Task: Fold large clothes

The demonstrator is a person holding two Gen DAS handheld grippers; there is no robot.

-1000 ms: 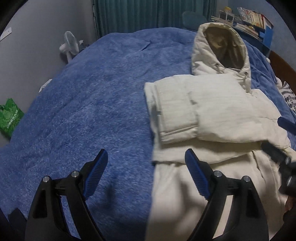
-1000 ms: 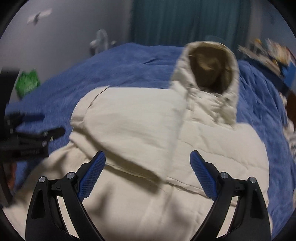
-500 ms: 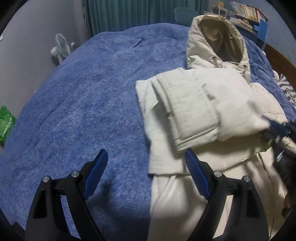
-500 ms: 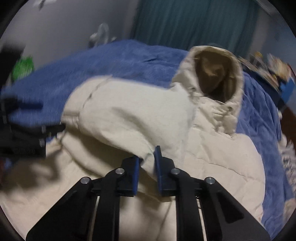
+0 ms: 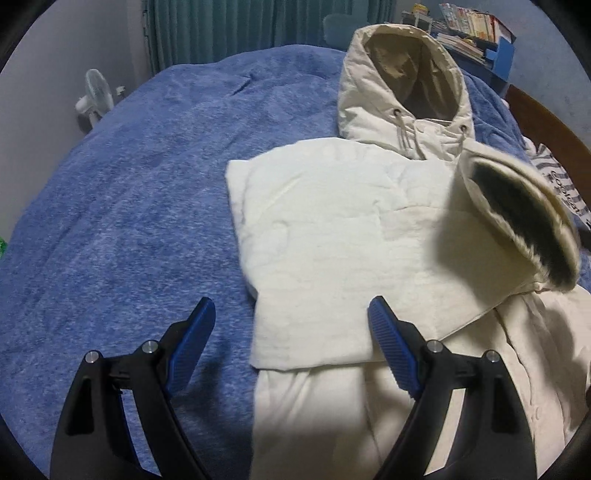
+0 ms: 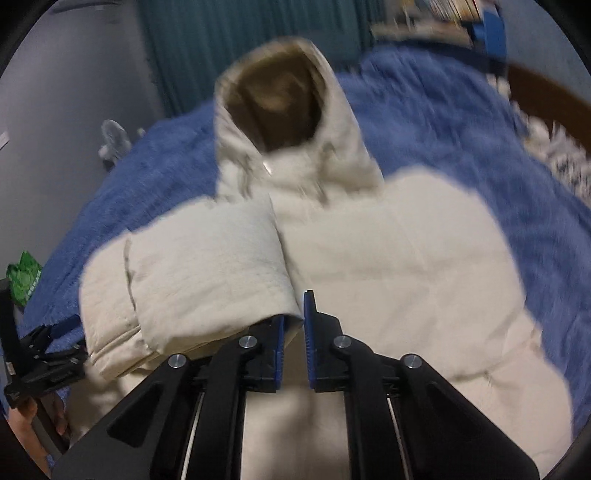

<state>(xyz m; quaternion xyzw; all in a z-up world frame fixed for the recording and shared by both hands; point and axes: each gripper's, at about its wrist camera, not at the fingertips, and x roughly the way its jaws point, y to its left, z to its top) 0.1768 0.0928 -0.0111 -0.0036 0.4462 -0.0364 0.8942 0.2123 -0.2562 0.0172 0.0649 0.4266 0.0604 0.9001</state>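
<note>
A cream hooded padded jacket (image 5: 332, 229) lies face up on a blue fleece blanket (image 5: 129, 177) that covers the bed, its hood (image 5: 406, 85) pointing away from both claws.

The right gripper (image 6: 293, 343) has its jaws nearly together and pinched on the cuff end of 1 sleeve (image 6: 207, 280); the blue pads clamp the fabric edge just ahead of the claw. The jaws have only just closed, and cloth sits between them. In the left wrist view that sleeve's open cuff (image 5: 517, 221) hangs in the air, off to the right of the left claw and above the jacket body, its dark lining showing. The sleeve looks held by its end so that its whole length can be carried across the chest in 1 sweep, and the blur in the right wrist view fits a hand in motion.

The left gripper (image 5: 291, 332) is wide open and holds nothing. It hovers over the near left edge of the jacket, one pad above the blanket and the other above the cream cloth. Ahead of it a folded panel (image 5: 314, 258) already lies flat across the chest. My guess is that this claw waits there to pin or catch that layer while the sleeve comes over.

Beyond the bed, far ahead and left of the left claw, stands a small white fan (image 5: 96, 94) by the teal curtain (image 5: 221, 29).

The fold seems partway done; the lower half of the jacket is not yet folded.
</note>
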